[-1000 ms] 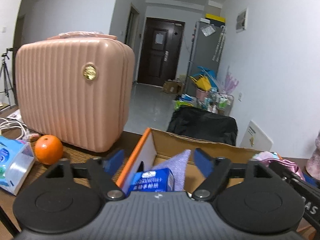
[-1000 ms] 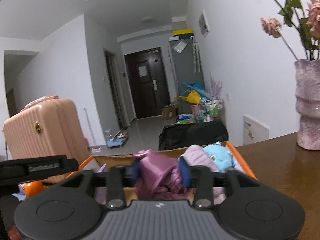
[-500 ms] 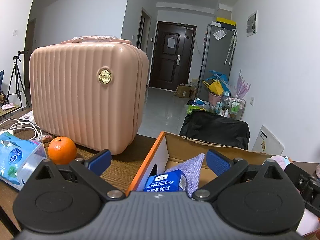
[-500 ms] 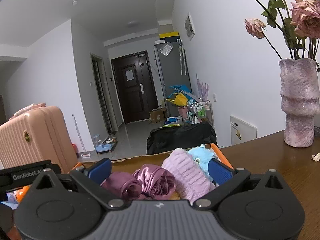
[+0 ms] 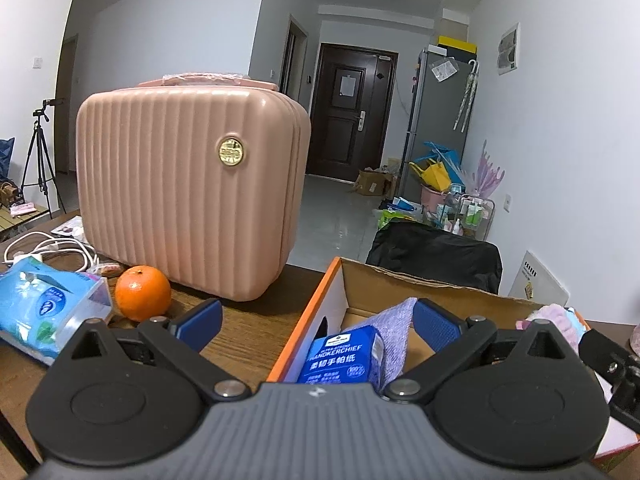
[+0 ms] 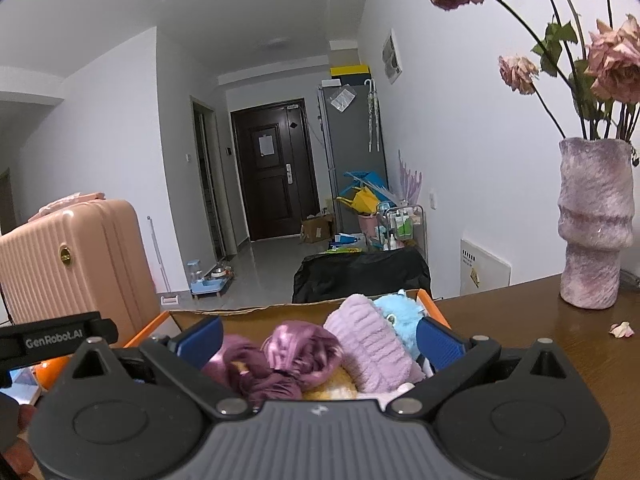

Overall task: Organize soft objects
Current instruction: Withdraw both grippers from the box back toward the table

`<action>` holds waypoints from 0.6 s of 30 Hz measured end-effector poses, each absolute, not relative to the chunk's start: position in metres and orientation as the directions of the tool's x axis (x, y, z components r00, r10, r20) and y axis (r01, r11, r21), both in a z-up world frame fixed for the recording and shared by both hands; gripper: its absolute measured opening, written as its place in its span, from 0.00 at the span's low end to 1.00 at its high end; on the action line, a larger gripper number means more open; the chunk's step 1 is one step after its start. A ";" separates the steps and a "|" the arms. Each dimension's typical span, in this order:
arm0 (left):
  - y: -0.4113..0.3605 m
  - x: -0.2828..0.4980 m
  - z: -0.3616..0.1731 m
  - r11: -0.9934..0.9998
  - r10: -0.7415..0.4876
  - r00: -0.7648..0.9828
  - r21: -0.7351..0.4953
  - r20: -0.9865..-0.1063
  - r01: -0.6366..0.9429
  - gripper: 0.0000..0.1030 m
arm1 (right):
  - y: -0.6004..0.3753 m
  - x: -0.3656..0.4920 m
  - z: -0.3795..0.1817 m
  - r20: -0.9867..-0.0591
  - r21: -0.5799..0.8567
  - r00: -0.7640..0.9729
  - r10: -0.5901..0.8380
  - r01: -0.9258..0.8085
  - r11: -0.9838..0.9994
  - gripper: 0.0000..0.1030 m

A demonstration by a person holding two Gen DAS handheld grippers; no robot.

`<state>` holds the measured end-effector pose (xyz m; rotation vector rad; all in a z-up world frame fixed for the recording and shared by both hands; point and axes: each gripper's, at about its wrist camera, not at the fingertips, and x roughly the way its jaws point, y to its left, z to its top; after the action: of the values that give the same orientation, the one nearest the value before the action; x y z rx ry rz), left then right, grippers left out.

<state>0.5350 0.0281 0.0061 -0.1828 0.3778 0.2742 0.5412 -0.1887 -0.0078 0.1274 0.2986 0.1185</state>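
An orange-edged cardboard box (image 5: 316, 304) stands on the wooden table. In the left wrist view it holds a blue handkerchief pack (image 5: 344, 354) and a lilac cloth (image 5: 394, 320). My left gripper (image 5: 316, 322) is open and empty above the box's left edge. In the right wrist view the box (image 6: 434, 312) holds a purple satin cloth (image 6: 280, 364), a lilac knitted roll (image 6: 370, 346) and a blue plush toy (image 6: 400, 310). My right gripper (image 6: 318, 338) is open and empty just behind and above them.
A pink ribbed case (image 5: 188, 188) stands left of the box, with an orange (image 5: 143, 292), a blue wipes pack (image 5: 44, 312) and white cables (image 5: 48, 246) beside it. A purple vase with dried roses (image 6: 596, 224) stands at the right on the table.
My right gripper opened and let go of the purple satin cloth into the box, then drew back. My left gripper opened wider and pulled back and up from the box.
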 end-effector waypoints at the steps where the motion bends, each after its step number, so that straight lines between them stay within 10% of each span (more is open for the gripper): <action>1: 0.028 0.532 0.007 0.947 0.229 0.894 -0.124 -0.385 -0.296 1.00 | -0.189 0.539 -0.007 -0.283 0.138 0.950 0.134 -0.098 0.986 1.00; 18: 0.025 0.485 0.006 0.961 0.218 0.902 -0.078 -0.373 -0.265 1.00 | -0.200 0.493 0.000 -0.280 0.081 0.951 0.127 -0.109 0.991 1.00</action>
<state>0.4845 0.0254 0.0058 -0.1280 0.3701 0.2507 0.4927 -0.2000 0.0000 0.0646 0.2890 0.1199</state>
